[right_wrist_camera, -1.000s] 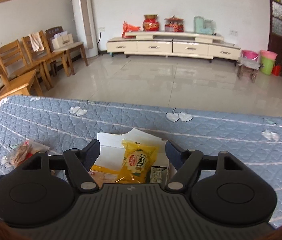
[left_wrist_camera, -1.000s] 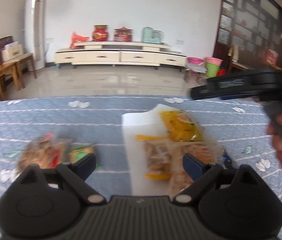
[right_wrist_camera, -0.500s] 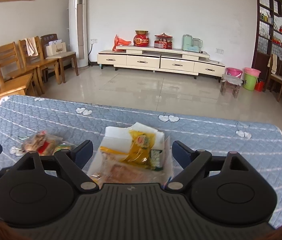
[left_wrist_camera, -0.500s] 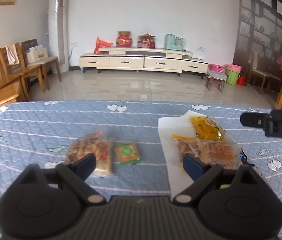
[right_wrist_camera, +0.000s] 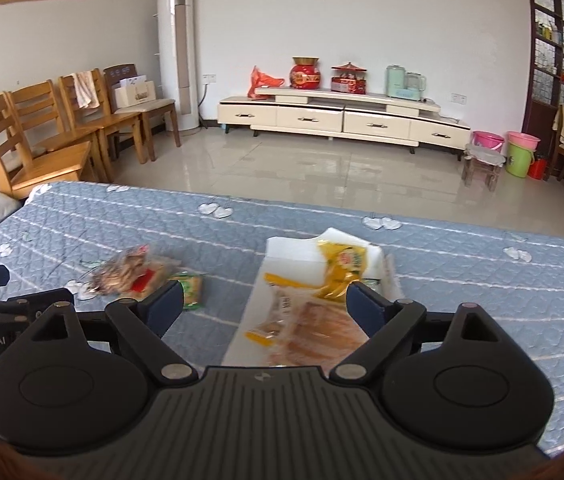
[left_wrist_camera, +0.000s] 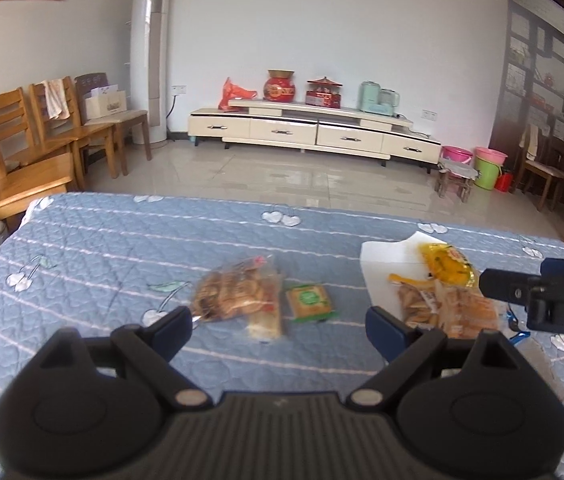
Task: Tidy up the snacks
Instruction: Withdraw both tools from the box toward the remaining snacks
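Note:
Two loose snacks lie on the blue quilted table: a clear bag of brown biscuits (left_wrist_camera: 234, 292) (right_wrist_camera: 128, 272) and a small green packet (left_wrist_camera: 309, 301) (right_wrist_camera: 191, 287) beside it. To their right a white sheet (left_wrist_camera: 384, 264) (right_wrist_camera: 294, 252) carries a yellow packet (left_wrist_camera: 448, 266) (right_wrist_camera: 342, 264) and clear bags of pastries (left_wrist_camera: 442, 304) (right_wrist_camera: 310, 328). My left gripper (left_wrist_camera: 280, 326) hovers open in front of the loose snacks, empty. My right gripper (right_wrist_camera: 264, 306) hangs open over the near end of the white sheet, nothing between its fingers. Its body (left_wrist_camera: 550, 296) shows at the right edge of the left wrist view.
The quilted table (left_wrist_camera: 122, 248) (right_wrist_camera: 462, 280) ends at a far edge before a tiled floor. Wooden chairs (right_wrist_camera: 42, 136) stand at the left, a TV cabinet (right_wrist_camera: 342, 116) along the back wall, buckets and a stool (right_wrist_camera: 498, 152) at the right.
Both grippers have drawn back and shifted left across the table, so the snacks look farther and more to the right. The right gripper's jaws have widened. No snack has moved.

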The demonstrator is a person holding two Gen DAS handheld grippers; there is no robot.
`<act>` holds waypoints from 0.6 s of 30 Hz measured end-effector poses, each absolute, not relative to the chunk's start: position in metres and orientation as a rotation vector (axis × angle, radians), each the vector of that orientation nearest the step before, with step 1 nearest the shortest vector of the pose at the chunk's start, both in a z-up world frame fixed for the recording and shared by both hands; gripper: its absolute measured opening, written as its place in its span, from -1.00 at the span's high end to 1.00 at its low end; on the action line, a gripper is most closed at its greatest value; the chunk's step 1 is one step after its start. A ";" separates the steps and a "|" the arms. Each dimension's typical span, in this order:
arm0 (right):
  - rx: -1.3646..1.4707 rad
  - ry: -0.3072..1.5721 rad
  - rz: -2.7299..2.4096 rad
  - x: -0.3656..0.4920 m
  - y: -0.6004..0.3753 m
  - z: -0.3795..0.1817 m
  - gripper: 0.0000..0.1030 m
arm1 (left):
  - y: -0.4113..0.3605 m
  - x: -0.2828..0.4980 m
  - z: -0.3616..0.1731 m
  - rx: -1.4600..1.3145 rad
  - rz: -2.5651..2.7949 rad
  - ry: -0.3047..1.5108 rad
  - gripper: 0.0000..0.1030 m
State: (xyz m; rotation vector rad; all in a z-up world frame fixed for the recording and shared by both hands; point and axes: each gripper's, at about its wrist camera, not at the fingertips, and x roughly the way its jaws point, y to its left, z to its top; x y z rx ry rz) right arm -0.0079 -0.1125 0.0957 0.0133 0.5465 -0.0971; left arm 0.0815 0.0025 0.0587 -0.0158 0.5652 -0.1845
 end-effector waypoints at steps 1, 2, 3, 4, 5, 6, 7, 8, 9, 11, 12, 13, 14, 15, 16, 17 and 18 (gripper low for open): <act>0.012 0.548 -0.092 -0.006 -0.109 0.094 -1.00 | 0.006 0.081 0.057 -0.017 -0.178 0.566 -0.81; 0.010 0.550 -0.086 -0.005 -0.106 0.092 -1.00 | 0.010 0.081 0.055 -0.018 -0.171 0.567 -0.81; 0.011 0.553 -0.078 -0.004 -0.102 0.090 -1.00 | 0.015 0.081 0.053 -0.019 -0.166 0.570 -0.81; 0.010 0.557 -0.071 -0.003 -0.098 0.087 -1.00 | 0.019 0.081 0.052 -0.021 -0.159 0.572 -0.81; 0.008 0.561 -0.066 -0.002 -0.095 0.084 -1.00 | 0.024 0.082 0.049 -0.025 -0.149 0.577 -0.81; 0.009 0.565 -0.059 -0.001 -0.091 0.081 -1.00 | 0.030 0.084 0.047 -0.031 -0.138 0.582 -0.82; 0.012 0.571 -0.050 0.001 -0.089 0.078 -1.00 | 0.035 0.086 0.043 -0.039 -0.127 0.590 -0.83; 0.013 0.576 -0.043 0.002 -0.086 0.075 -1.00 | 0.040 0.089 0.040 -0.045 -0.115 0.597 -0.85; 0.015 0.580 -0.036 0.002 -0.084 0.072 -1.00 | 0.045 0.092 0.037 -0.050 -0.101 0.602 -0.87; 0.020 0.585 -0.022 0.002 -0.081 0.066 -1.00 | 0.054 0.101 0.033 -0.063 -0.087 0.613 -0.92; 0.021 0.586 -0.016 0.002 -0.079 0.063 -1.00 | 0.057 0.106 0.031 -0.074 -0.089 0.616 -0.96; 0.022 0.588 -0.013 0.002 -0.078 0.061 -1.00 | 0.058 0.113 0.029 -0.086 -0.097 0.620 -0.97; 0.024 0.588 -0.011 0.001 -0.077 0.059 -1.00 | 0.060 0.120 0.027 -0.095 -0.105 0.626 -0.97; 0.026 0.589 -0.006 0.000 -0.077 0.057 -1.00 | 0.059 0.128 0.026 -0.096 -0.108 0.633 -0.97; 0.028 0.590 -0.002 0.000 -0.077 0.055 -1.00 | 0.057 0.136 0.024 -0.091 -0.114 0.635 -0.97; 0.029 0.591 0.002 0.000 -0.076 0.053 -1.00 | 0.054 0.145 0.021 -0.084 -0.121 0.641 -0.97; 0.030 0.591 0.005 -0.001 -0.076 0.051 -1.00 | 0.049 0.155 0.018 -0.081 -0.123 0.653 -0.97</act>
